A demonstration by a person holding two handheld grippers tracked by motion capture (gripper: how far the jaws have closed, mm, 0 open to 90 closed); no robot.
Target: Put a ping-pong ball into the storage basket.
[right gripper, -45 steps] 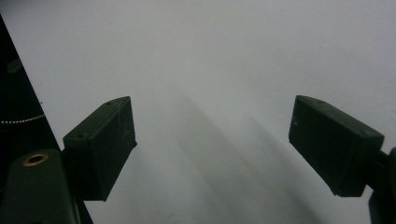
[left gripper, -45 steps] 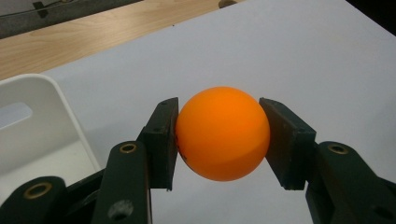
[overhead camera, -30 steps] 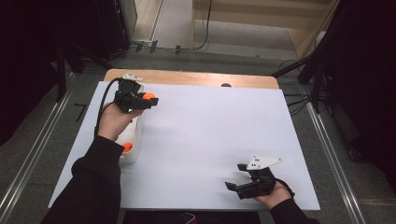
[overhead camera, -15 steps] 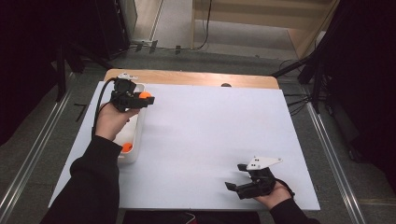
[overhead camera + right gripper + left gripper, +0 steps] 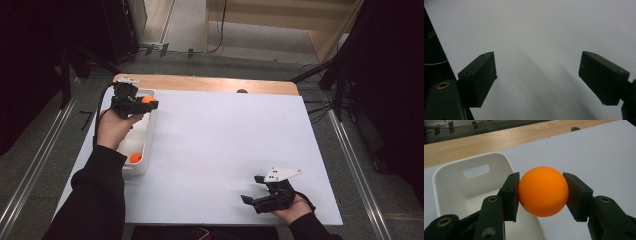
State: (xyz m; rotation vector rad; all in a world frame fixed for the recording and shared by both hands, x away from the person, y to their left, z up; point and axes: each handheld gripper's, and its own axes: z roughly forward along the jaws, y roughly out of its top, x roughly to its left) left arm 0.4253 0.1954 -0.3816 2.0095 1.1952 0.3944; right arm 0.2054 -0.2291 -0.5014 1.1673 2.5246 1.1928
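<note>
- The left gripper is clamping an orange ball between its two black pads, one pad pressing on each side of it.
- The ball is looking smooth, round and matt, plain bright orange all over, with a small dark mark low on its left side, just beside the pad; whether that is print I cannot tell.
- No brand or readable writing is showing on the ball, the pads or the bin.
- In the high view the ball is sitting at the tip of the left gripper, held above the far end of a white bin at the left edge of the table.
- In the left gripper view the bin is lying below and behind the ball, its end wall showing a slot-shaped handle cut-out.
- A second orange ball is lying inside the bin at its near end.
- The white sheet is covering most of the table, with a strip of bare wood showing along the far edge.
- The right gripper is resting low on the sheet near the person's edge, well apart from the bin.
- In the right gripper view its jaws are standing wide apart over the bare sheet, gripping nothing.
</note>
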